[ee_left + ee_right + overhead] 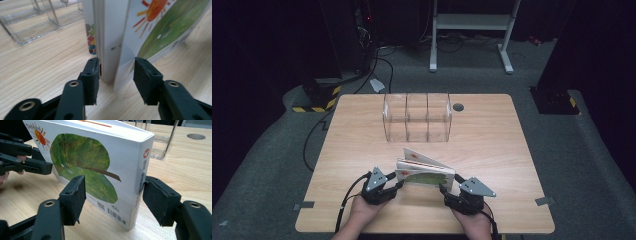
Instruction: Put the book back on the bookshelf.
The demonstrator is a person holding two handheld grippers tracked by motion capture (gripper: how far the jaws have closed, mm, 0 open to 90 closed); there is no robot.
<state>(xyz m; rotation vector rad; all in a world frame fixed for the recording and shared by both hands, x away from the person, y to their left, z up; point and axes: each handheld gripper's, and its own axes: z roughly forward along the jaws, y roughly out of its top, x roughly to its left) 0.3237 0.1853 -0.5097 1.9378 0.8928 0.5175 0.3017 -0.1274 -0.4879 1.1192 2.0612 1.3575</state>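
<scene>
A white picture book (426, 177) with a green leaf and an orange sun on its cover stands on its long edge near the table's front. A second thin book (422, 157) leans behind it. My left gripper (399, 184) is open at the book's left end. In the left gripper view its jaws (116, 72) straddle the page block (110, 37) and the splayed front cover. My right gripper (444, 190) is open at the right end, where its jaws (115, 192) straddle the spine corner of the book (100, 162). The far jaw sits against the spine.
A clear acrylic organizer (417, 117) with three compartments stands at the table's back centre, beyond the books (37, 27). A round cable grommet (458, 106) lies just right of it. Bare wood stretches to either side. The person's hands enter at the front edge.
</scene>
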